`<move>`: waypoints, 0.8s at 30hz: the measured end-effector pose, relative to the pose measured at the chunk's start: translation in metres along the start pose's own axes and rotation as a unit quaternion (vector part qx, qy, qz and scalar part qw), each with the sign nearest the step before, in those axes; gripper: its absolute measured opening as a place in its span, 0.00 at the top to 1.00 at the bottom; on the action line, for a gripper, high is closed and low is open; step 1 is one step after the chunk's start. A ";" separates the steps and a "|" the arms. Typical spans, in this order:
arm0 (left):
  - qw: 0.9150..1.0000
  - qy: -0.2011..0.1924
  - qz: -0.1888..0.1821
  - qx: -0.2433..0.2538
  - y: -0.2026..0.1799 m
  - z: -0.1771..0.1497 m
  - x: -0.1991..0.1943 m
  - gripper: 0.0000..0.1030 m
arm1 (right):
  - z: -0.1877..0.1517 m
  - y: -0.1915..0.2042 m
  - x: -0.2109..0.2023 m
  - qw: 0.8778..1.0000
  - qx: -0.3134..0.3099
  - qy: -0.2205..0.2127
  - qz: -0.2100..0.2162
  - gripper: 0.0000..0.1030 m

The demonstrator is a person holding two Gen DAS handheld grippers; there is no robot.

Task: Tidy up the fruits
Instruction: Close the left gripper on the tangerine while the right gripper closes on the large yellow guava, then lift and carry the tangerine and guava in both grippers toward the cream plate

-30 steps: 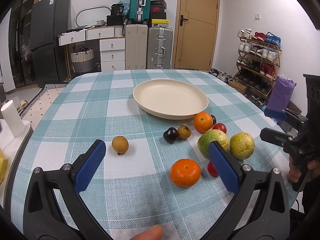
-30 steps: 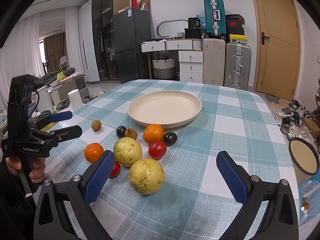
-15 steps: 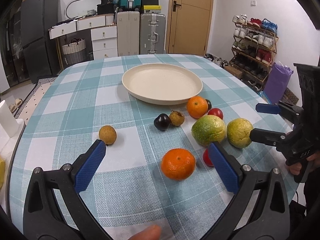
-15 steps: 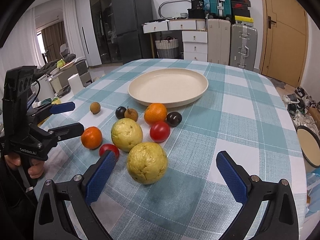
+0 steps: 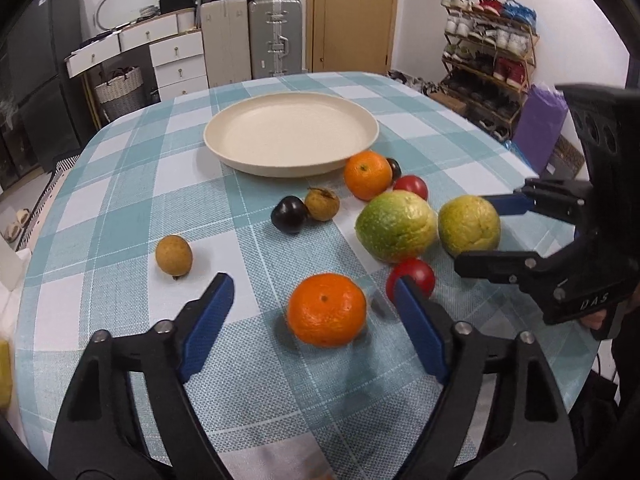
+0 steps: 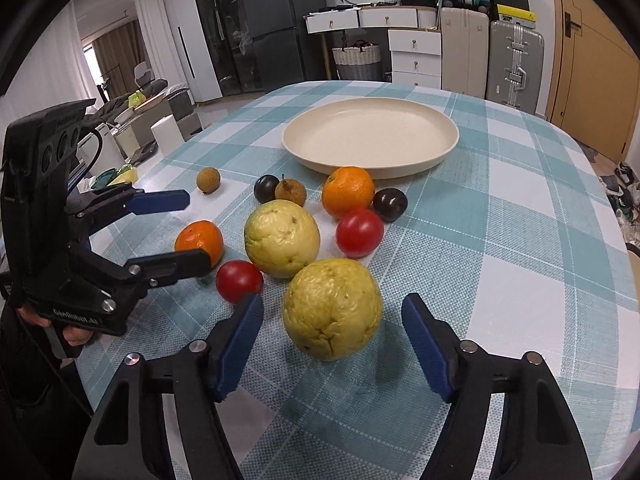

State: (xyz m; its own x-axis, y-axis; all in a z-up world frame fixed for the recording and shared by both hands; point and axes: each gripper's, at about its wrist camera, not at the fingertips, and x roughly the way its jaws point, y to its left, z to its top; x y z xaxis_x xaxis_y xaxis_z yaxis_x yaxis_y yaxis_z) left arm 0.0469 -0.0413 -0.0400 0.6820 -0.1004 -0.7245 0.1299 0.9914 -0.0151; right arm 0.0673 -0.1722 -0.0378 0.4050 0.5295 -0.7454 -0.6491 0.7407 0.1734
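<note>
Fruit lies scattered on the checked tablecloth [image 5: 120,184] below the cream plate [image 5: 291,136], which sits upper centre in both views. The left gripper [image 5: 316,312] has its jaws partly open and just been closing; the near orange [image 5: 326,309] sits between the blue pads, neither pad pressing it, its stem dimple facing up. The right gripper [image 6: 332,328] is likewise partly open, jaws just been closing around the near guava [image 6: 332,307], lower centre, with gaps on both sides. The guava's long axis cannot be told; its puckered end faces the camera.
</note>
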 end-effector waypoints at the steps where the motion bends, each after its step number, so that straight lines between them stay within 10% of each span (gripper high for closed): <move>1: 1.000 0.007 -0.002 0.004 -0.001 0.000 0.002 0.30 | 0.001 0.000 0.001 1.000 0.000 0.001 0.000 0.30; 10: 0.999 0.031 -0.024 0.009 0.000 -0.002 0.012 0.62 | 0.001 0.000 0.001 1.000 0.004 0.004 0.006 0.37; 24: 0.999 0.011 -0.037 -0.015 0.010 0.003 0.005 0.63 | 0.002 -0.003 -0.001 1.000 0.016 0.000 0.011 0.52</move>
State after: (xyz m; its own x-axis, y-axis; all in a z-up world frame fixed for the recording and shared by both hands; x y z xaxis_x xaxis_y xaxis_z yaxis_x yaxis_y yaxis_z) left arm 0.0540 -0.0318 -0.0412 0.6557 -0.1715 -0.7353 0.1578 0.9835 -0.0887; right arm 0.0700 -0.1744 -0.0361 0.3905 0.5456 -0.7415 -0.6363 0.7420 0.2108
